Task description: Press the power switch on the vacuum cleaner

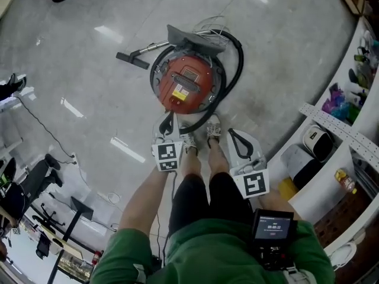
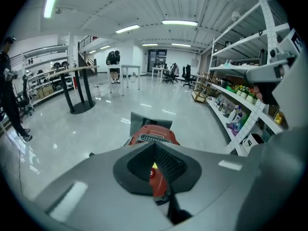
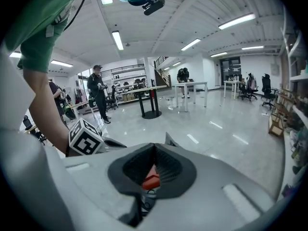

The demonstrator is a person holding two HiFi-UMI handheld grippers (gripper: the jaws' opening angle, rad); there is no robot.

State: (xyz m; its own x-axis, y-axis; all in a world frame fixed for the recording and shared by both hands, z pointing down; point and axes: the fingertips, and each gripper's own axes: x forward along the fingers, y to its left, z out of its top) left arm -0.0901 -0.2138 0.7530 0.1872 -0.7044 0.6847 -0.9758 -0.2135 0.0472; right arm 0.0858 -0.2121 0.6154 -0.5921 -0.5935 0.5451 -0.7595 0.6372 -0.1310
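Down on the shiny grey floor (image 1: 83,70), just past the shoes (image 1: 213,129), stands over the round red vacuum cleaner (image 1: 186,83) with its black hose (image 1: 238,58) looped around, holds left gripper (image 1: 171,116) and right gripper (image 1: 231,132) near it, both claws pressed together, pinching nothing.
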